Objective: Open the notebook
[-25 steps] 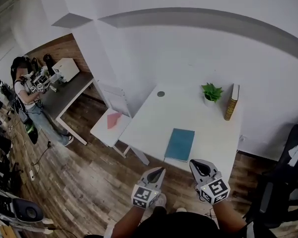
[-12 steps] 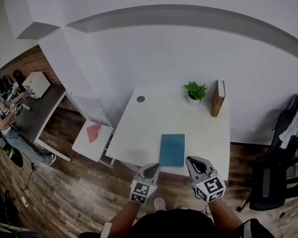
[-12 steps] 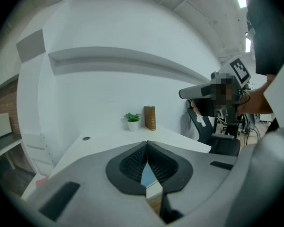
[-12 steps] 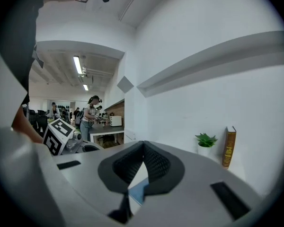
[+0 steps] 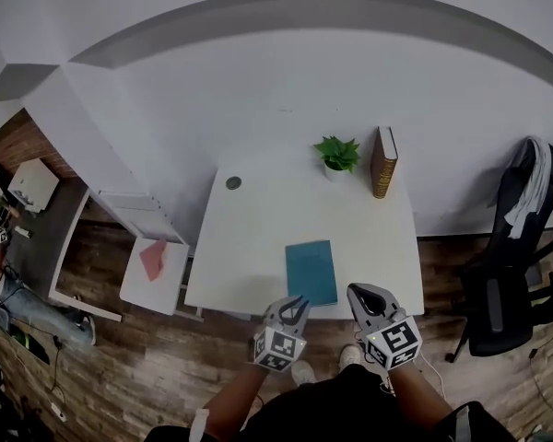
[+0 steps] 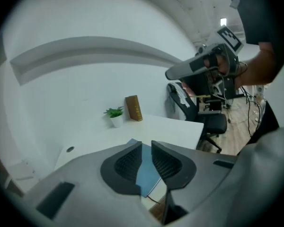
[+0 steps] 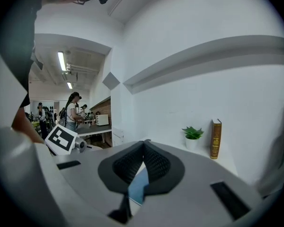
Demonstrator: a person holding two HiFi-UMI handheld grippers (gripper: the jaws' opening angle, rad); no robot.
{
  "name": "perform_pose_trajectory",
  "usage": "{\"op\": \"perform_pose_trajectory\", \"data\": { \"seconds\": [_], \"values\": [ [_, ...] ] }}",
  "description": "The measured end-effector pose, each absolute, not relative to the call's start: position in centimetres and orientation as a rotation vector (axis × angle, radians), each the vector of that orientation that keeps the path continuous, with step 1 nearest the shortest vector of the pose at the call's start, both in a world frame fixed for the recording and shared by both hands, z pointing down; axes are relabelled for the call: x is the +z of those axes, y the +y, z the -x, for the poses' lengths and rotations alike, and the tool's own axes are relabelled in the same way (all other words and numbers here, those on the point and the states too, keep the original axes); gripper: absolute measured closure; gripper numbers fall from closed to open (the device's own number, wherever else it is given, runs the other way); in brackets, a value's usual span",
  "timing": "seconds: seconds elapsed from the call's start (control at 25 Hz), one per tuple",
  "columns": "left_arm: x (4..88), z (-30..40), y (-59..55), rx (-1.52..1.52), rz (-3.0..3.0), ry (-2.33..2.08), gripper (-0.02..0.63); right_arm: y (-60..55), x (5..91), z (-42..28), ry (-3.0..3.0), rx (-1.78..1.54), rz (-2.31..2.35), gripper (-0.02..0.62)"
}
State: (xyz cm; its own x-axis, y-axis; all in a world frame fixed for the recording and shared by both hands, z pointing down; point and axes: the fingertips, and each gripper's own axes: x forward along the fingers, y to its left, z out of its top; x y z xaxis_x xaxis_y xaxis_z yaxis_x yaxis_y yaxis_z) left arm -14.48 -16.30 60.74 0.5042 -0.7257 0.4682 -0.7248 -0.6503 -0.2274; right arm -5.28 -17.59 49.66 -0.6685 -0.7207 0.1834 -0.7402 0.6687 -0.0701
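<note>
A closed teal notebook (image 5: 311,272) lies flat near the front edge of the white table (image 5: 258,247). Just short of that edge both grippers hover, neither touching the notebook. My left gripper (image 5: 298,302) is at the notebook's near left corner. Its jaws are opening, a narrow gap shows between them, and nothing is in it. In the left gripper view the notebook (image 6: 146,173) shows through that gap (image 6: 146,143). My right gripper (image 5: 358,292) is to the right of the notebook, its tips together. In the right gripper view (image 7: 144,142) a strip of the notebook (image 7: 138,187) shows below the jaws.
At the table's back stand a small potted plant (image 5: 336,154) and an upright brown book (image 5: 383,161). A round cable hole (image 5: 233,182) is at the back left. A black office chair (image 5: 509,284) is on the right. A low white side table (image 5: 154,274) is on the left.
The view has swung so the table sits centred. Both grippers have come forward and down to the table's front edge. The left jaws have parted slightly.
</note>
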Motion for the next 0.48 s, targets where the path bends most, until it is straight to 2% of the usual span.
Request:
{"op": "perform_pose_trajectory", "data": {
  "seconds": [0.08, 0.16, 0.48],
  "values": [
    [62.2, 13.1, -16.6, -0.942, 2.707, 1.209, 0.504, -18.0, 49.8, 5.0, -2.737, 0.209, -1.21, 0.594],
    [63.5, 12.0, -17.0, -1.026, 2.679, 1.126, 0.487, -18.4, 49.9, 4.5, -2.731, 0.208, -1.213, 0.594],
    [69.8, 9.0, -18.2, -1.355, 2.486, 0.846, 0.486, -19.1, 49.9, 2.3, -2.672, 0.068, -1.201, 0.594]
  ]
}}
